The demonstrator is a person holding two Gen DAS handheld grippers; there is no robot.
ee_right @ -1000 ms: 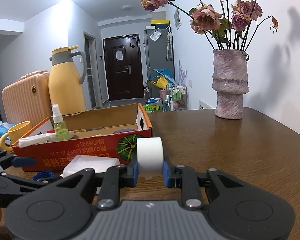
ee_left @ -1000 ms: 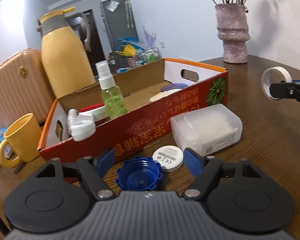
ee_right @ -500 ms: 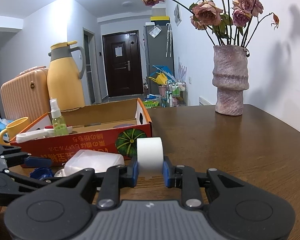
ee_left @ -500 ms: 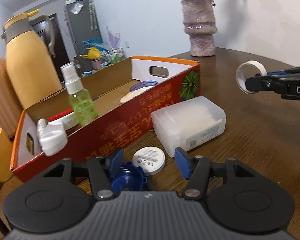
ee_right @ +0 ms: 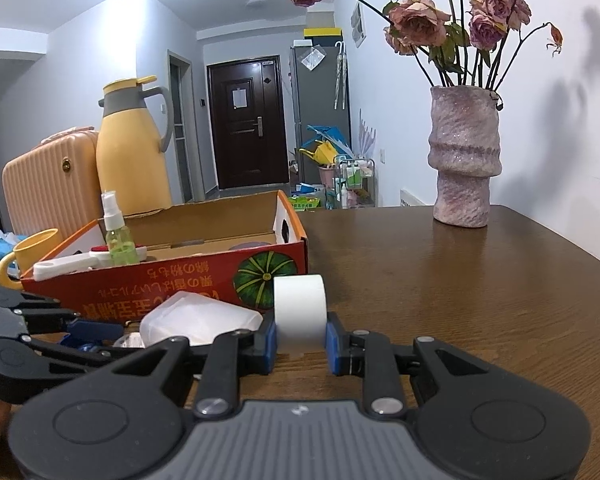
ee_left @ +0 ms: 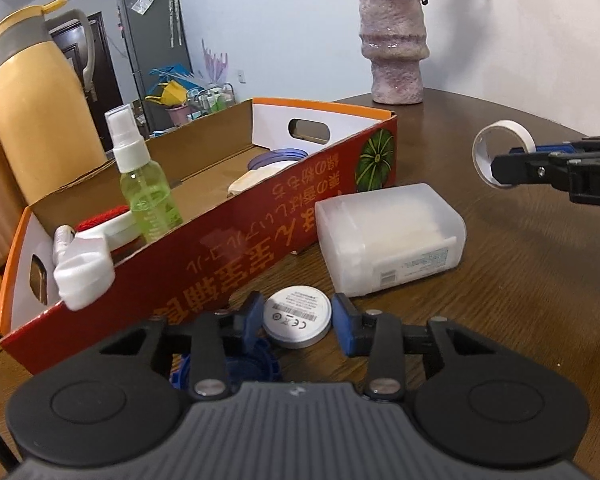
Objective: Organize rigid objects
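Note:
My left gripper hangs low over the wooden table. Its jaws are closing on a white round disc, and the blue pads meet its two sides. A blue ridged cap lies half hidden under the left finger. A frosted plastic case rests just beyond the disc. My right gripper is shut on a white tape roll, held upright just above the table. Both stand in front of the red cardboard box.
The box holds a green spray bottle, a white brush handle and flat lids. A yellow jug and an orange suitcase stand behind it, with a yellow mug to their left. A pink vase sits far right.
My left gripper shifted from over the blue cap to the white disc and its jaws narrowed around it. The right gripper kept still with the tape roll.

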